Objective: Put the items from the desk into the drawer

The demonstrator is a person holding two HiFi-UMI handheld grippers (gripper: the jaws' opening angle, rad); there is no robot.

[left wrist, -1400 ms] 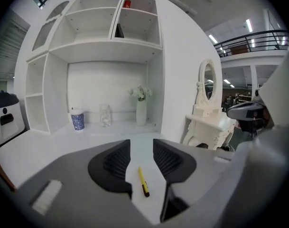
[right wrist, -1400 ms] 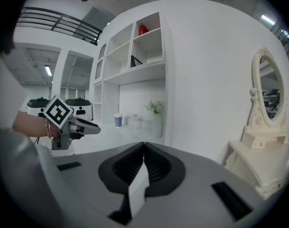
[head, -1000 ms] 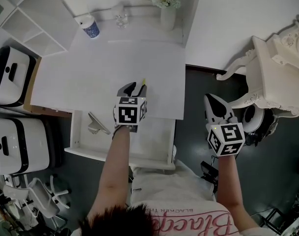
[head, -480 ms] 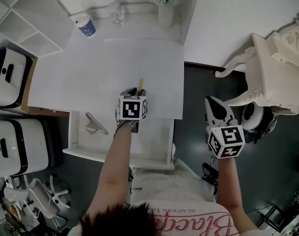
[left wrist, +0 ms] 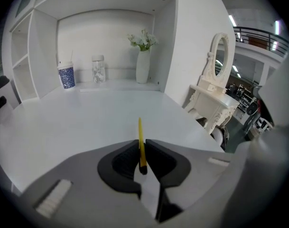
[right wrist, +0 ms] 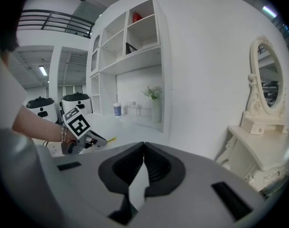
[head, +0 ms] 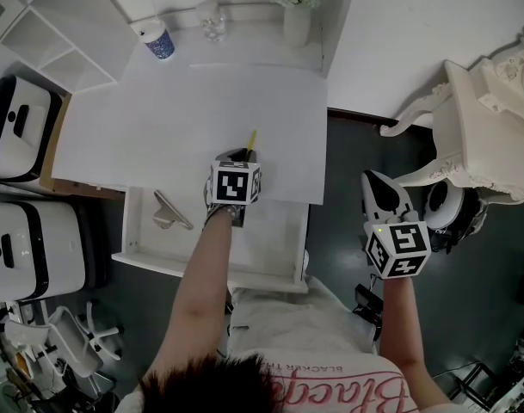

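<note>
White desk (head: 175,119), open drawer (head: 274,235)

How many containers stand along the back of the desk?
3: a blue patterned cup at the left, a clear glass jar in the middle, a white vase with flowers at the right. None appears hidden.

left gripper (left wrist: 141,151) lower toward the desk (head: 184,119) than one second ago, its jaws just closed from wide apart, now pressing from both sides on the yellow pencil (left wrist: 140,134)
</note>
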